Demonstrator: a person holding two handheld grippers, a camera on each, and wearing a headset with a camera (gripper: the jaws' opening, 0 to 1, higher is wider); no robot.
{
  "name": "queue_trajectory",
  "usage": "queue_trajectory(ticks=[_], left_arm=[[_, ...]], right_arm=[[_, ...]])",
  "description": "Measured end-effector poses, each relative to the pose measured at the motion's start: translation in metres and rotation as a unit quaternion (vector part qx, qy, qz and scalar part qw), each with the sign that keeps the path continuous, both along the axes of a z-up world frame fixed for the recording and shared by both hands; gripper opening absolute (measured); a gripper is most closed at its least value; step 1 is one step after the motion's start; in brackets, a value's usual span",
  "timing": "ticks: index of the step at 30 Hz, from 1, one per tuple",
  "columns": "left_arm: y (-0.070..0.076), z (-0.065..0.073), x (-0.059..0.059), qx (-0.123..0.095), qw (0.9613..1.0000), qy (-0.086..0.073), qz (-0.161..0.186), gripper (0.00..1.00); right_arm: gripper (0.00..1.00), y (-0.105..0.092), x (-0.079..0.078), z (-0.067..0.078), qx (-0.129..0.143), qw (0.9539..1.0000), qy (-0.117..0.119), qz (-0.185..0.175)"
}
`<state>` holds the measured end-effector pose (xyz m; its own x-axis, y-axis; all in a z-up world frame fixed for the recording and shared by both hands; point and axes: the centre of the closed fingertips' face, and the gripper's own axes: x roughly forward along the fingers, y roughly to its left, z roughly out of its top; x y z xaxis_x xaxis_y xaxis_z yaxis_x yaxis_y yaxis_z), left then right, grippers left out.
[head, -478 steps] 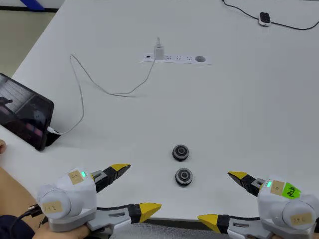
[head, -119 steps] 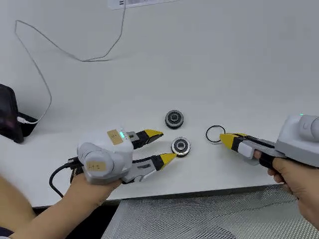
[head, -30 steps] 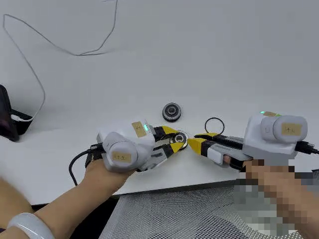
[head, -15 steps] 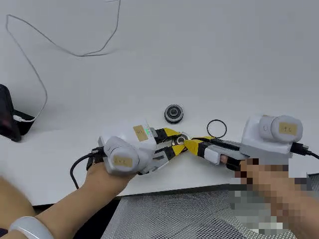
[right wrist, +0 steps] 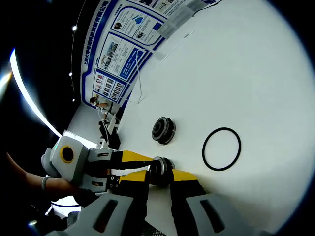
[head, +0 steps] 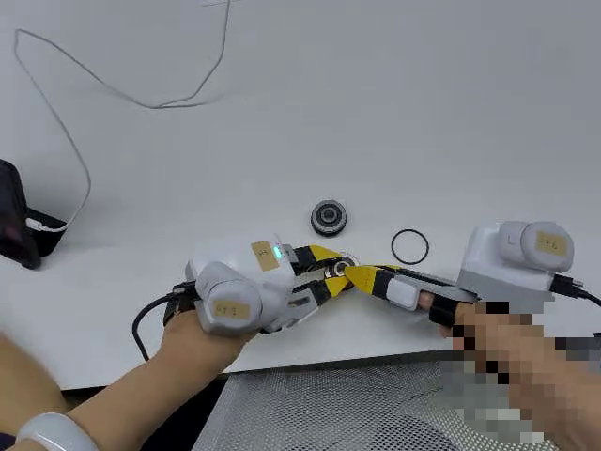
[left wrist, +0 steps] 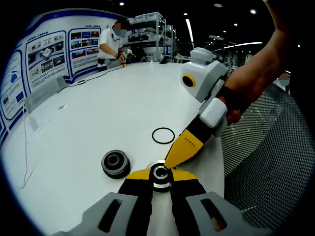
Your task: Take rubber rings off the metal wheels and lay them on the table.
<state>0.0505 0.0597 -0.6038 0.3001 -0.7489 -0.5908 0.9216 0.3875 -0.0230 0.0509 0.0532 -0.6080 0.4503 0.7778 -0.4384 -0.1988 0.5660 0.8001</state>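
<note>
A small metal wheel (head: 338,268) sits near the table's front edge, with my left gripper (head: 331,269) shut on it from the left. In the left gripper view the wheel (left wrist: 161,174) lies between the yellow tips of my left gripper (left wrist: 161,173). From the right, my right gripper (head: 355,274) has its tips pinched at the wheel's rim, on its rubber ring. In the right gripper view the wheel (right wrist: 161,171) sits between the tips of my right gripper (right wrist: 160,176). A second wheel (head: 328,216) with its black ring stands just behind. One loose rubber ring (head: 409,246) lies flat to the right.
A dark tablet (head: 14,225) leans at the left edge, with a grey cable (head: 66,132) running from it toward the back. The table's front edge is right under both hands, with grey mesh (head: 329,413) below. A person (left wrist: 110,42) stands at the table's far end.
My right gripper has slid left until its tips meet the wheel held by the left gripper. The left gripper keeps its hold. The second wheel and the loose ring have not moved.
</note>
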Motion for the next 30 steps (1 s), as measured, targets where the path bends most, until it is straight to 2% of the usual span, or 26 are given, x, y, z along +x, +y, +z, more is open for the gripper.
queue_trajectory(ticks=[12, 17, 30], left_arm=[[0.0002, 0.0007, 0.0, -0.001, 1.0, 0.001, 0.002, 0.14], [0.0007, 0.0004, -0.0002, -0.002, 1.0, 0.003, 0.003, 0.14], [0.0016, -0.0006, -0.0002, -0.001, 1.0, 0.004, 0.004, 0.13]], right_arm=[[0.17, 0.0001, -0.0003, -0.003, -0.003, 1.0, 0.002, 0.004], [0.17, -0.0005, -0.0011, 0.0, 0.006, 1.0, 0.008, 0.0], [0.07, -0.0043, -0.0007, -0.0018, -0.013, 0.9999, 0.002, 0.0]])
